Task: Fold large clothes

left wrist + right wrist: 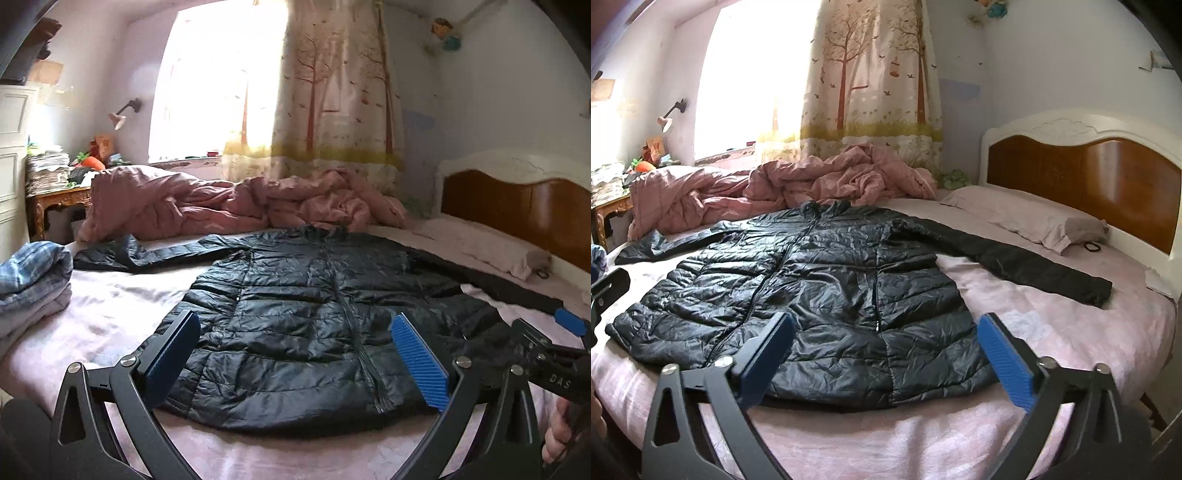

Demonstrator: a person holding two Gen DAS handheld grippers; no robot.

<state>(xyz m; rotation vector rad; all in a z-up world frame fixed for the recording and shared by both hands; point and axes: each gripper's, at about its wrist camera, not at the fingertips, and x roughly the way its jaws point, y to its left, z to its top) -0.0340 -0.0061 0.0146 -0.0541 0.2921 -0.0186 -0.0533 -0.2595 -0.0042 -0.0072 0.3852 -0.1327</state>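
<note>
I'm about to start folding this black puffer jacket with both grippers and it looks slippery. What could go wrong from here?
1. The shiny black jacket may slide out of the ribbed pads when pinched, since both the left gripper and right gripper hang open above its hem.
2. The long right sleeve lies stretched toward the pillow and could drag it.
3. The pink quilt touches the collar and may snag.
</note>
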